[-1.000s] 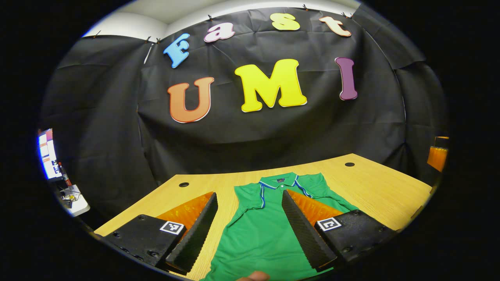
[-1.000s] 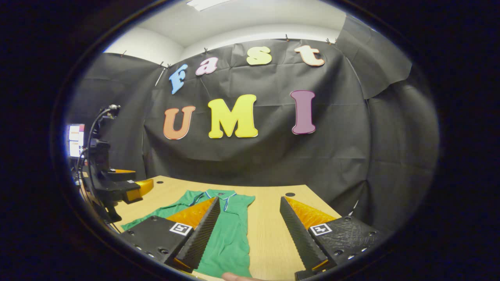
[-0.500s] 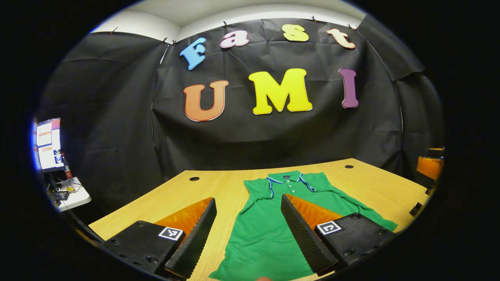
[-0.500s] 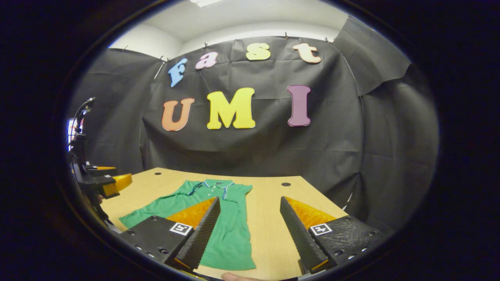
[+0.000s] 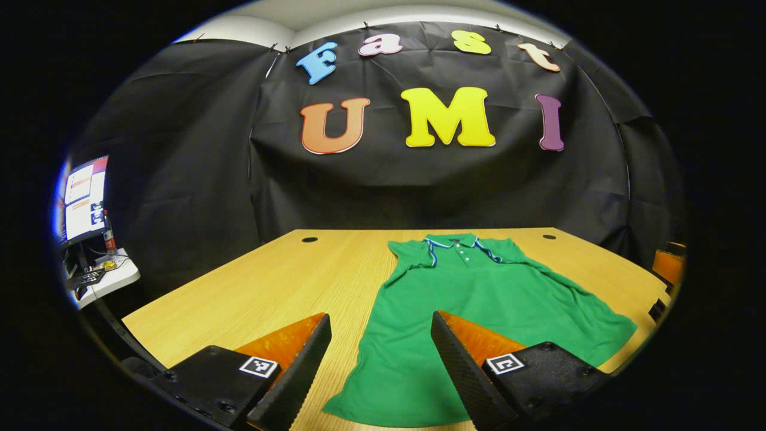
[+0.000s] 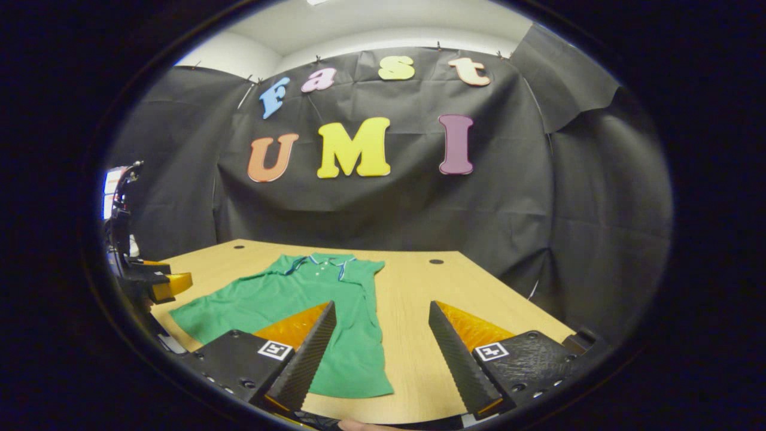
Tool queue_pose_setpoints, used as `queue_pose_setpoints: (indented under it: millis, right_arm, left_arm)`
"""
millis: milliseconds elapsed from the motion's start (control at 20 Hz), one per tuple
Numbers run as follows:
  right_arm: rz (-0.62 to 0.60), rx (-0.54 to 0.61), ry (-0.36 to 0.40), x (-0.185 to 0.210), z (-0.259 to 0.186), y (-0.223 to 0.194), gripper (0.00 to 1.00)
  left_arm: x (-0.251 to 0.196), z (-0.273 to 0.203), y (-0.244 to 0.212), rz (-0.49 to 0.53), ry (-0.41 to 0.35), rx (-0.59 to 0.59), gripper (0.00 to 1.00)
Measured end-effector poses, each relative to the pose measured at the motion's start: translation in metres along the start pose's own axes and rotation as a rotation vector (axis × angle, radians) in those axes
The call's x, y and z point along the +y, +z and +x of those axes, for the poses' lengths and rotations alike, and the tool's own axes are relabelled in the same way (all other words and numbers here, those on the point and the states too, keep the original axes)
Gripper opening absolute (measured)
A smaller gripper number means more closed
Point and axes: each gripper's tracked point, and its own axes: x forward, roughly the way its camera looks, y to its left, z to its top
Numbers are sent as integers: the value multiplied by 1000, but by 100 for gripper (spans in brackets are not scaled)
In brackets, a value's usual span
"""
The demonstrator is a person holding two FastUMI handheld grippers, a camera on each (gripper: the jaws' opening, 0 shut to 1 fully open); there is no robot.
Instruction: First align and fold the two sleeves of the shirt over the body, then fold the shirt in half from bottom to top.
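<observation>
A green polo shirt (image 5: pixel 479 293) lies flat on the wooden table (image 5: pixel 269 287), collar at the far end and hem toward me. My left gripper (image 5: pixel 380 315) hangs open above the near edge, and the shirt's lower left part shows between its fingers. In the right gripper view the shirt (image 6: pixel 299 293) lies to the left, and my right gripper (image 6: pixel 382 304) stands open over its right edge and bare table (image 6: pixel 419 287). The left gripper (image 6: pixel 164 284) shows at the far left of that view, beside the shirt's hem corner.
Cable holes sit in the table's far corners (image 5: pixel 309 239) (image 5: pixel 543 237). A monitor (image 5: pixel 84 200) and a small white side table (image 5: pixel 102 278) stand beyond the table's left edge. The black cloth wall closes the back and right.
Both grippers have drawn back toward the near edge, so more of the shirt and table shows. The fingertip seen at the bottom earlier is gone from the left gripper view. Both stayed open.
</observation>
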Motion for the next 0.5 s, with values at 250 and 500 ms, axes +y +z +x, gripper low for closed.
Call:
queue_pose_setpoints:
  millis: [250,500]
  right_arm:
    - [-12,89,-4,1,6,-47,95]
    - [6,196,19,17,13,-92,95]
  left_arm:
    - [-3,0,-48,-8,-16,101,100]
    - [-3,5,-67,-16,-24,163,100]
